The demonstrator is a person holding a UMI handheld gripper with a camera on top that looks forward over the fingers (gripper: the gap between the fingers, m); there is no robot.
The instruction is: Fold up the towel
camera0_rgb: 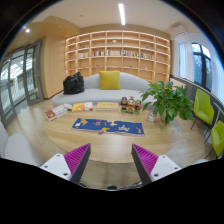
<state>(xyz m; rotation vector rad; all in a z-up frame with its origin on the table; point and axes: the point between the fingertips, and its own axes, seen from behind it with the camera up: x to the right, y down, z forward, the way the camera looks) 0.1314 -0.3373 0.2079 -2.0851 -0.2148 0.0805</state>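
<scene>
The hand-held gripper (pixel 111 163) gapes wide, holding nothing, over a wooden table (pixel 110 143); bookshelf (pixel 118 54) beyond holds books.

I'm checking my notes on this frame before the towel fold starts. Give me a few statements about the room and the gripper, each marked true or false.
1. The gripper is open with nothing between its fingers. True.
2. A yellow cushion sits on the sofa. True.
3. The plant stands between the fingers. False: it stands far beyond them, beside the rug.
4. The shelves stand behind the sofa. True.
5. The fingers grip a towel. False: no towel shows between them.
</scene>
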